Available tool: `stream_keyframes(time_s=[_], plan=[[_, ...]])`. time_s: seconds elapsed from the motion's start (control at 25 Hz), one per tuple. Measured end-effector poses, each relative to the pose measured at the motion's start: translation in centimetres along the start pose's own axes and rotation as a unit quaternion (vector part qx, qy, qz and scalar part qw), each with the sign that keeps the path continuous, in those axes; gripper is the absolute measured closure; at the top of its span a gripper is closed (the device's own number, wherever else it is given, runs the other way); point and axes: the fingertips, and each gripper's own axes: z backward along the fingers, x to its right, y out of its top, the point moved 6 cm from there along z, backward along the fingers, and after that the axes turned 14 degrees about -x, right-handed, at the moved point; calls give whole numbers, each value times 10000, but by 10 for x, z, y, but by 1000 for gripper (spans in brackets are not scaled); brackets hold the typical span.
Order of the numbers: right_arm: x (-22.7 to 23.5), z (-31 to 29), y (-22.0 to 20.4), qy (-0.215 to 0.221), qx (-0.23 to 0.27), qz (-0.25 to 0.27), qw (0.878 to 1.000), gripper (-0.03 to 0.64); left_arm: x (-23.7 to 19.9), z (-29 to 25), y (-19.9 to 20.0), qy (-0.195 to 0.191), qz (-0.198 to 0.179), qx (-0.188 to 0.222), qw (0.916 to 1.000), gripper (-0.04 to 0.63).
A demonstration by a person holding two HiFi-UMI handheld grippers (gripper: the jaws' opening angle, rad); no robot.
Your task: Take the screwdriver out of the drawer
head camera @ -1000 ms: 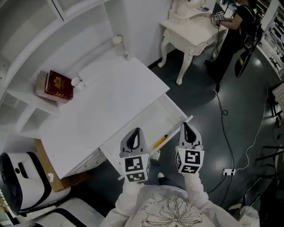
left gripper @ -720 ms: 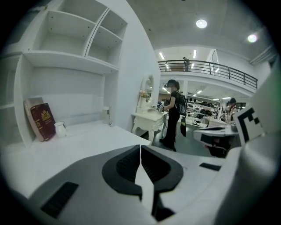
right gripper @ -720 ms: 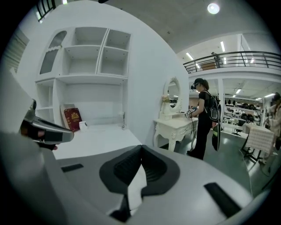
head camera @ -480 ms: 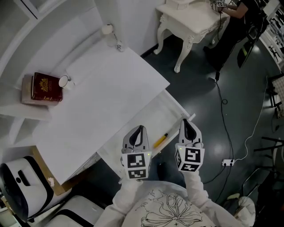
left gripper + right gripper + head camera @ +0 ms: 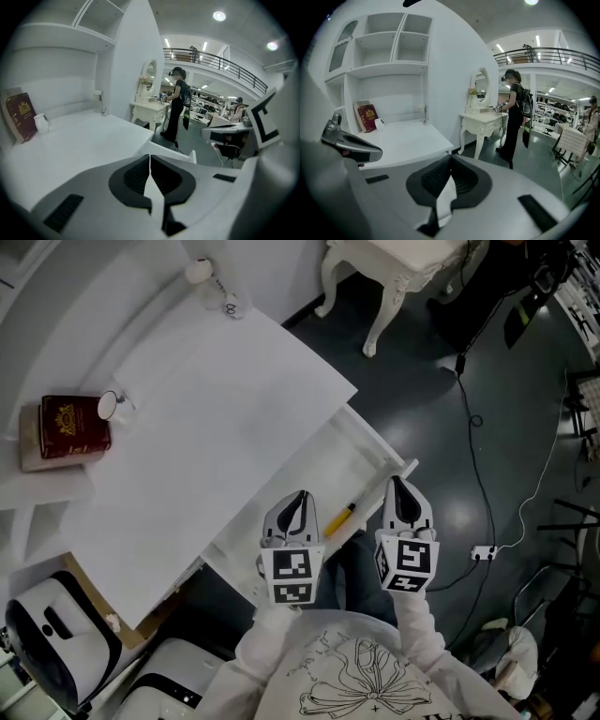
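Observation:
A screwdriver (image 5: pixel 339 518) with a yellow handle lies in the open white drawer (image 5: pixel 377 452) of the white desk (image 5: pixel 216 409). In the head view it sits between my two grippers, near the drawer's front. My left gripper (image 5: pixel 299 496) hovers just left of it, jaws shut and empty. My right gripper (image 5: pixel 397 482) hangs to its right over the drawer's front corner, also shut and empty. In the left gripper view the shut jaws (image 5: pixel 150 157) point over the desk top. The right gripper view shows its shut jaws (image 5: pixel 450 158). The screwdriver is hidden in both.
A dark red book (image 5: pixel 73 426) and a small white cup (image 5: pixel 111 406) stand at the desk's back left. An ornate white table (image 5: pixel 403 259) stands beyond, with a person (image 5: pixel 513 117) beside it. A cable (image 5: pixel 473 418) and power strip (image 5: pixel 484 552) lie on the dark floor.
Both grippers have sunk toward the drawer and tipped further down, still shut. In the head view the desk has slid up and left.

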Motion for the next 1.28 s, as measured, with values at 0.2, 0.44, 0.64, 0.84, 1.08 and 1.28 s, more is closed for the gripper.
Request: stream_keyframes(time_s=[0.2,0.44,0.64,0.84,1.08,1.28], plan=[[10,-8,-3,-30,-116,-48,9999,614,5,-20,-7,-315,-160,-391,9986,588],[20,-18,-9,-29,-277,-74,9996,614,16,-46,-25,-784,-326,-944,9919,588],[28,-23,-15,-22,-385,-68,9992,614,29,-73,-41,-1093,-578,-1413,9822,586],[37,-27,-22,-77,-499,-75,9987,614,36,-94,-54,-1347,-755,-1797,9715,586],[42,-29,-32,-124,-611,-196,9979,614,44,-110,-69,-1616,-1070,-2152,9572,554],[44,-30,-39,-145,-708,-234,9971,614,48,-125,-88,-1878,-1109,-2555,9419,528]])
